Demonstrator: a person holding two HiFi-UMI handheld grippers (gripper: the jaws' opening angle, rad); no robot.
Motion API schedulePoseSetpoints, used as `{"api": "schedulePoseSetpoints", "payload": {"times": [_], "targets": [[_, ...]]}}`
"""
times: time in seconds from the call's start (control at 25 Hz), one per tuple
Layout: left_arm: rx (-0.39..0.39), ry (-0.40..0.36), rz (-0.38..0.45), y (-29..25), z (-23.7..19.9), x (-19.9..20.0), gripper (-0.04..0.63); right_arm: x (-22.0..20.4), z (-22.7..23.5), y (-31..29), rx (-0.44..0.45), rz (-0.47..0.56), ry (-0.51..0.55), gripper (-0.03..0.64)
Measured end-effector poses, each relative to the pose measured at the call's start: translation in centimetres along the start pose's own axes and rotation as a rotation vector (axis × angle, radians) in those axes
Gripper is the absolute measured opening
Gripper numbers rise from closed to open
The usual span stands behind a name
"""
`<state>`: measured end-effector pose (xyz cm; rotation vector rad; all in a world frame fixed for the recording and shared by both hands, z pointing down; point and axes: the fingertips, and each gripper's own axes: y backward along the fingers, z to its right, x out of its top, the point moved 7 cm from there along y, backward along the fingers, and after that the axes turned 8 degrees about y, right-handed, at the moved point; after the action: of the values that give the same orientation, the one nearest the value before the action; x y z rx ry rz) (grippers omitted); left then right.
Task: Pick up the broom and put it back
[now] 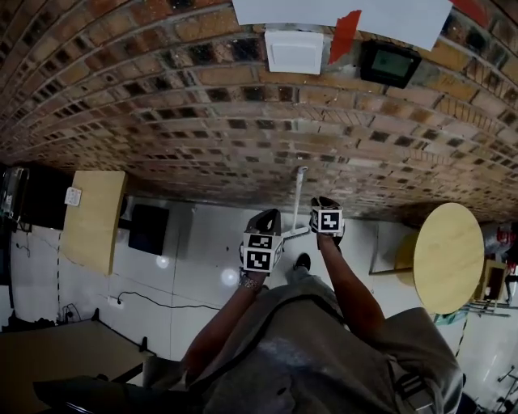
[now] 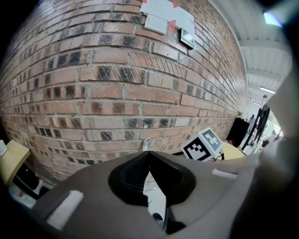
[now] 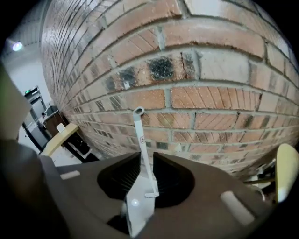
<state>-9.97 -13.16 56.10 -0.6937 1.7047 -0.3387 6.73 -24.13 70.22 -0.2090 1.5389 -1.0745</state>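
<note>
**Brick wall ahead, one broom parked on it, two grippers close by**

Brick wall (image 1: 202, 121) x1 fills the far side, with white floor (image 1: 202, 242) below it. There are 2 wooden tops, a rectangular tabletop (image 1: 93, 218) at left and a round tabletop (image 1: 447, 257) at right, both well apart from the action. The person (image 1: 324, 356) x1, in grey, hides the near floor. Black box (image 1: 150, 229) x1 sits on the floor beside the rectangular tabletop. On the wall are 1 white sheet (image 1: 340, 12), 1 white plate (image 1: 294, 50) and 1 black unit (image 1: 390, 63).

Of the 2 grippers, the left gripper (image 1: 267, 220) has its jaws tip to tip and empty. The right gripper (image 1: 324, 200) has its jaws narrowly apart, not pinching anything.

Broom (image 1: 300, 198) x1 stands upright against the wall, foot on the floor, just left of the right gripper. Its handle lines up with that jaw gap.
</note>
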Motion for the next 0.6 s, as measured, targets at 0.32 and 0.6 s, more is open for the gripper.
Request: {"api": "schedulePoseSetpoints", "payload": {"times": [0.32,0.6], "targets": [[-0.087,-0.035,0.045,6.2,-1.6,-1.9,-0.028,1.3,-10.1,7.9,0.050,0.158,-0.048,0.003],[-0.143,-0.011,0.012,10.9,-2.9,-6.4,-0.028,0.0,-21.1,15.6,0.108,0.208,0.009,-0.005]]}}
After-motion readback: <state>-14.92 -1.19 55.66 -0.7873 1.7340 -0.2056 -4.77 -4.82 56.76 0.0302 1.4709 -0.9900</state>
